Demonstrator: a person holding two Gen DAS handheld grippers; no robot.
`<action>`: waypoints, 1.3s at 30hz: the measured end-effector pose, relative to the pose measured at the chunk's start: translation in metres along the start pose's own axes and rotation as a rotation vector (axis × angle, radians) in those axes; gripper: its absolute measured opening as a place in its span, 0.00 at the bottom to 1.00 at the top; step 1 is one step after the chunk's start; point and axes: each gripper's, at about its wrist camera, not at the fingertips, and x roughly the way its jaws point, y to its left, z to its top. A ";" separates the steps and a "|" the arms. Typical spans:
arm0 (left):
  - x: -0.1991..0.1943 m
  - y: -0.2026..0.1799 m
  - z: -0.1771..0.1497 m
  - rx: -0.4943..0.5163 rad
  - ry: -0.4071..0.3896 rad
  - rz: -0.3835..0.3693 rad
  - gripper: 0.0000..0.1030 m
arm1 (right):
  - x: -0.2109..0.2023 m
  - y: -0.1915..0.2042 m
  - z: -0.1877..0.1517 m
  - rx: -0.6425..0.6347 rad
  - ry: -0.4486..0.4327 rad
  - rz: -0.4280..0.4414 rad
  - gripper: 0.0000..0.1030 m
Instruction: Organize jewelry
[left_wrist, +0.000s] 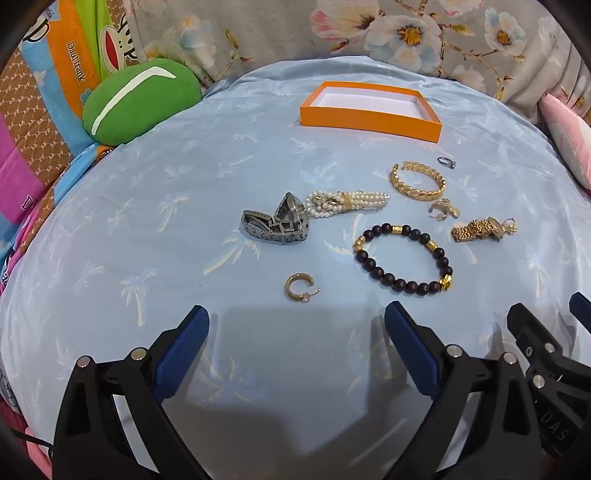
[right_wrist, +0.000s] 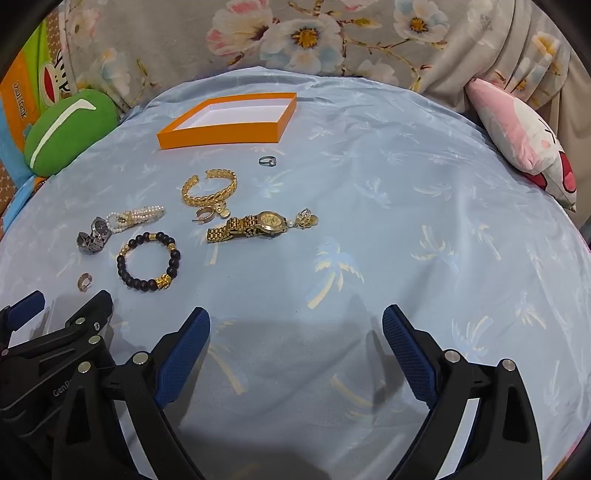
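Left tool (left_wrist: 296, 325): blue-padded fingers spread wide, nothing between them, poised over the bed.
Right tool (right_wrist: 296, 325): fingers likewise spread, holding nothing; just beside the left tool.
Surface: light blue bed sheet printed with palm trees (right_wrist: 388, 240), carrying all pieces.
Orange shallow cardboard box with white inside (left_wrist: 369, 110): farthest ahead of both tools, nothing visible in it.
Small gold hoop earring (left_wrist: 297, 288): nearest piece, just ahead of the left tool.
Dark round-bead bracelet with gold spacers (left_wrist: 404, 254): ahead and right of the left tool; ahead and left of the right tool (right_wrist: 147, 260).
Grey steel link watch (left_wrist: 277, 223): beyond the hoop earring, touching the next item.
White multi-strand pearl bracelet with gold clasp (left_wrist: 347, 203): just past the steel watch.
Gold woven open cuff bangle (left_wrist: 417, 181): farther ahead, between bead bracelet and box.
Gold metal wristwatch with round gold dial (right_wrist: 247, 227): ahead of the right tool, slightly left.
Gold pearl-drop earring (right_wrist: 304, 218): at the gold watch's right end.
Second small hoop earring (right_wrist: 207, 216): against the bangle's near side.
Small silver ring with a stone (right_wrist: 267, 161): near the box, apart from the rest.
Surroundings: green round cushion (left_wrist: 140, 99) far left; pink-and-white plush pillow (right_wrist: 524, 144) far right.
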 end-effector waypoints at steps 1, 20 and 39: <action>0.000 0.001 0.001 -0.002 0.002 -0.002 0.91 | 0.000 0.000 0.000 0.000 0.001 0.000 0.90; 0.001 -0.001 0.003 -0.004 0.003 0.000 0.91 | 0.000 0.001 0.000 0.000 0.001 -0.001 0.90; 0.001 0.001 0.002 -0.001 0.004 -0.001 0.91 | 0.001 0.002 0.000 0.000 0.003 -0.001 0.90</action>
